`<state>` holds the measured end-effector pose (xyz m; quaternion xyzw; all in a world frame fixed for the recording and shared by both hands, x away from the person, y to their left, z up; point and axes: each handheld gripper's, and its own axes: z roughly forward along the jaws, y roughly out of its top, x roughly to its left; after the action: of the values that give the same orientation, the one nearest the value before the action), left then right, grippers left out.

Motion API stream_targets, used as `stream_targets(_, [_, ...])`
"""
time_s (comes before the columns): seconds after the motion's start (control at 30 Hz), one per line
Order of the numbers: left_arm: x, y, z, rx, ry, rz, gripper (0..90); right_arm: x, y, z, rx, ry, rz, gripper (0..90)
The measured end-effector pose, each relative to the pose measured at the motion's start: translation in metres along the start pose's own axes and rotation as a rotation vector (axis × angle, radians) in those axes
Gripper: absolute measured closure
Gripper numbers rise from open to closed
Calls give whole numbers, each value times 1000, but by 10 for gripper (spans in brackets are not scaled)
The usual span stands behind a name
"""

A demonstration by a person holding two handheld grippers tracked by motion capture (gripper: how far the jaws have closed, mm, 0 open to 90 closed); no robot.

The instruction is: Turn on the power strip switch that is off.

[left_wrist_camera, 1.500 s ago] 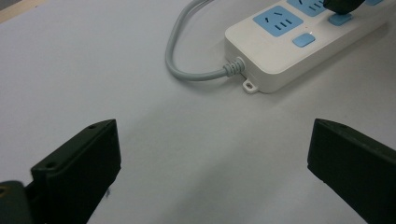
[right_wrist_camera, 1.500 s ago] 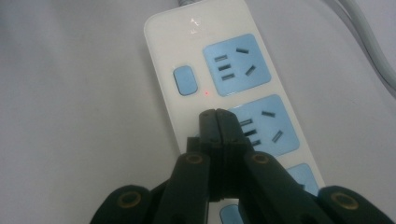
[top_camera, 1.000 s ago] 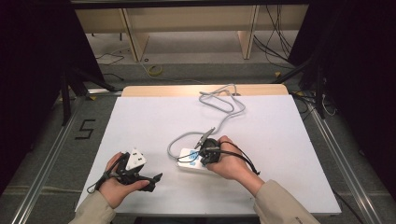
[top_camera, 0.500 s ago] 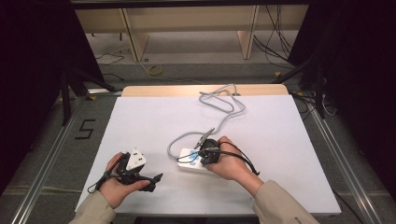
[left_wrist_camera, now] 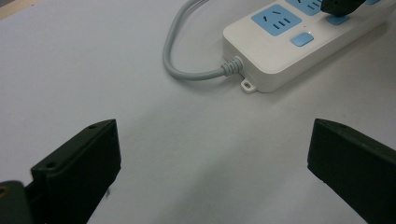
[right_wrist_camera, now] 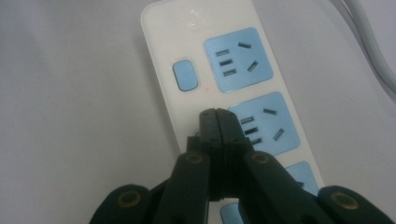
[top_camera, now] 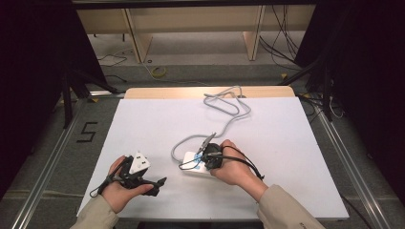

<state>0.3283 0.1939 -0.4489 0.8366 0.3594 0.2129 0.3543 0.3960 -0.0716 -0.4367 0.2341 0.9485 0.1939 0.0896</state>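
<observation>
A white power strip with blue sockets lies on the white table, right of centre near the front. Its grey cable loops toward the far edge. My right gripper is shut with nothing between its jaws, its tips pressed together on the strip just below the blue switch, beside a socket. A tiny red light glows by the switch. My left gripper stands open, low over bare table, facing the strip's cable end. It sits at the front left.
The grey cable curls off the strip's end, just ahead of my left jaws. Wooden shelving and loose cables on the floor lie beyond the table's far edge. Metal rails run along both sides.
</observation>
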Motion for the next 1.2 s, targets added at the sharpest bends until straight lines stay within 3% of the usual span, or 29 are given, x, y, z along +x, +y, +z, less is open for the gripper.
stream_targets(1.0, [-1,0,0,2,-1,2,24,-1,1,1,12,5,4,900])
stream_targets(1.2, [-2,1,1,3,-2,1,25,0,3,1,28,5,26,900])
